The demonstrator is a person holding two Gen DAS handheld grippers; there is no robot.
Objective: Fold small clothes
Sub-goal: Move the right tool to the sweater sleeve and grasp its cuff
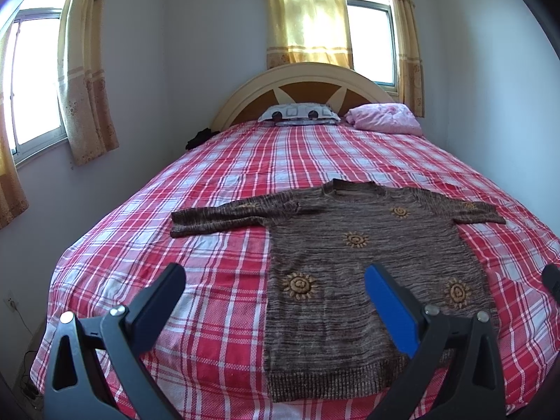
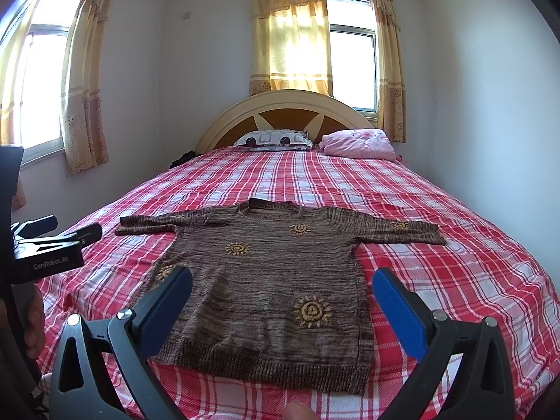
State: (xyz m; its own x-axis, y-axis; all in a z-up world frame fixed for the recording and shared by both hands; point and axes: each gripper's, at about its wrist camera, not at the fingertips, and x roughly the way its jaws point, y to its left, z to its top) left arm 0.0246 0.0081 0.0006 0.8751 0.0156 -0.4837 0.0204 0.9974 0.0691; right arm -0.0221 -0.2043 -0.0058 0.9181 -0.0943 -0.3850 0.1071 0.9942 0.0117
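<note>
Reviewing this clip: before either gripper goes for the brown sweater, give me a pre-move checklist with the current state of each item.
1. Sweater lies flat, front up, on the plaid bedspread: ok.
2. Both sleeves spread out to the sides, not tucked under: ok.
3. Left gripper open, nothing between its fingers: ok.
4. Right gripper open, nothing between its fingers: ok.
5. Nothing lying on the sweater; pillow and pink blanket sit far off at the headboard: ok.
6. Back of the sweater free of bunching underneath: cannot tell, hidden.
</note>
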